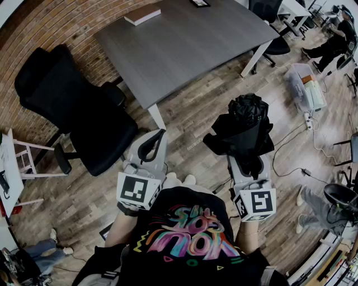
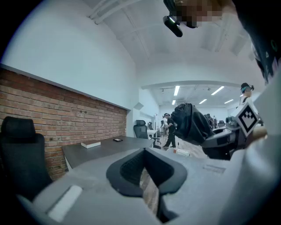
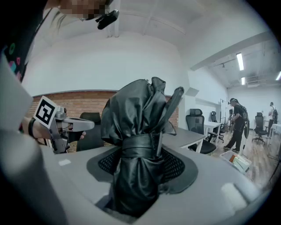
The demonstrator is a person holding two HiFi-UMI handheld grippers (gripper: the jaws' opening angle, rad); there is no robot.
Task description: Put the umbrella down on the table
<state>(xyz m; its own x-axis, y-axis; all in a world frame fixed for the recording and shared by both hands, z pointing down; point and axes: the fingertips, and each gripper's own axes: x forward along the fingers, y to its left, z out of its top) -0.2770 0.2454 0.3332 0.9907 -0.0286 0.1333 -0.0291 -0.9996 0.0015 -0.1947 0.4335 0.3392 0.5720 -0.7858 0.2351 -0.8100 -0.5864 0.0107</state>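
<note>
A folded black umbrella (image 1: 246, 119), strapped round its middle, stands up between the jaws of my right gripper (image 1: 246, 152), which is shut on its lower part. In the right gripper view the umbrella (image 3: 138, 125) fills the space between the mesh pads of the right gripper (image 3: 140, 165). My left gripper (image 1: 152, 146) is held beside it to the left, shut with nothing in it; only a thin slit shows between the pads of the left gripper (image 2: 147, 173). The grey table (image 1: 184, 42) lies ahead of both grippers, across a stretch of wooden floor. From the left gripper view the umbrella (image 2: 191, 124) shows at the right.
A book (image 1: 142, 15) and a small dark object (image 1: 199, 3) lie at the table's far side. A black office chair (image 1: 75, 114) stands left of the table, and a white stool (image 1: 19, 162) further left. A plastic box (image 1: 306, 86) and cables lie on the floor at the right, near other people.
</note>
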